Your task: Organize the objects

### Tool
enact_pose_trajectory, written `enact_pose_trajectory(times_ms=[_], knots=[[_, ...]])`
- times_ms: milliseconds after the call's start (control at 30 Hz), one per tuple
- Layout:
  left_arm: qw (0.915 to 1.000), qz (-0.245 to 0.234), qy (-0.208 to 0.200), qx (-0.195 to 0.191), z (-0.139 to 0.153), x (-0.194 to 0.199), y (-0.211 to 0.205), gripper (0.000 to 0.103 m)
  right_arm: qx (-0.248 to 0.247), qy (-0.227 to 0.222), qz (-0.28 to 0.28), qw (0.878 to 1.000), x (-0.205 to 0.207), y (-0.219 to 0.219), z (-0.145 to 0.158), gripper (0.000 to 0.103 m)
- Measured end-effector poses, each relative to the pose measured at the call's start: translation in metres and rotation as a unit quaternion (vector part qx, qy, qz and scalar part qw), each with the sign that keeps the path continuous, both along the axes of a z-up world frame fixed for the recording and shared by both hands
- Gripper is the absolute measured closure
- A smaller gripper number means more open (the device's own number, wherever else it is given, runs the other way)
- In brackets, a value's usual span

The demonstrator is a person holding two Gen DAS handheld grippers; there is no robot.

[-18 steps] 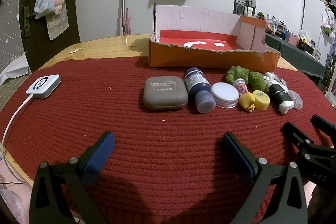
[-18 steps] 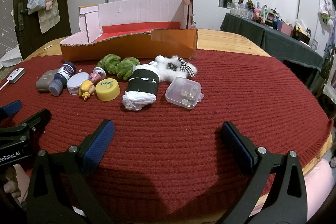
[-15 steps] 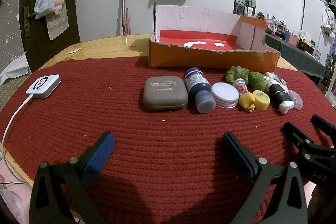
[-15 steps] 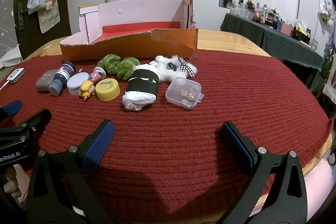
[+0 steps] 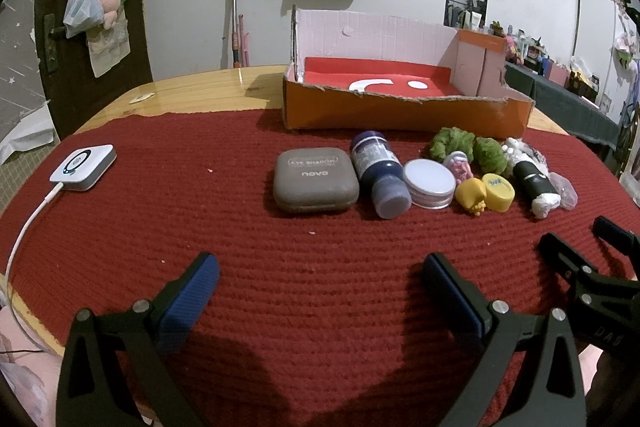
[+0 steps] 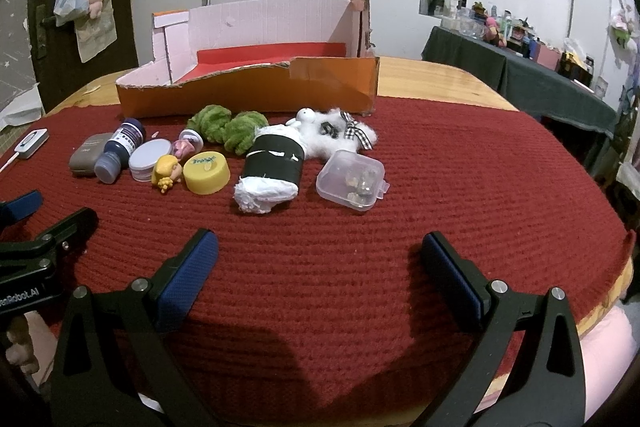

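We hold our left gripper (image 5: 320, 291) low and level, jaws spread wide, gripping nothing. Our right gripper (image 6: 320, 267) matches it, jaws wide apart, and shows at three o'clock in the left wrist view.

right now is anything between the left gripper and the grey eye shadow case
Nothing visible. The left gripper is open and only bare red mat lies between it and the eye shadow case; the blue bottle sits beside the case.
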State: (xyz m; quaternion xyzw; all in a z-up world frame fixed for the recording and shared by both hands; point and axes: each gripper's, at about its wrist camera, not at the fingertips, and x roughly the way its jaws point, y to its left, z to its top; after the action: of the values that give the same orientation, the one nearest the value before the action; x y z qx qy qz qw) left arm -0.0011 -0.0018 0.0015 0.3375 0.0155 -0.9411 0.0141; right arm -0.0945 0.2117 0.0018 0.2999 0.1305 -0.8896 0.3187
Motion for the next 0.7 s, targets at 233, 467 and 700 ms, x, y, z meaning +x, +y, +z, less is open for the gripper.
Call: enact_pose_trajectory(times_ms=[233, 467, 700], knots=[[0.9996, -0.011, 0.024, -0.006, 0.019, -0.004, 0.001, 0.0, -0.017, 0.019, 0.007, 1.0, -0.012, 0.007, 0.023, 0.0], [0.9997, -0.012, 0.013, 0.016, 0.03, -0.028, -0.016, 0.0, -0.022, 0.005, -0.001, 1.0, -0.037, 0.008, 0.035, 0.0], [0.9977, -0.026, -0.039, 0.048, 0.03, -0.05, -0.032, 0.0, -0.011, -0.034, 0.0, 0.999, -0.065, 0.005, 0.034, 0.0]])
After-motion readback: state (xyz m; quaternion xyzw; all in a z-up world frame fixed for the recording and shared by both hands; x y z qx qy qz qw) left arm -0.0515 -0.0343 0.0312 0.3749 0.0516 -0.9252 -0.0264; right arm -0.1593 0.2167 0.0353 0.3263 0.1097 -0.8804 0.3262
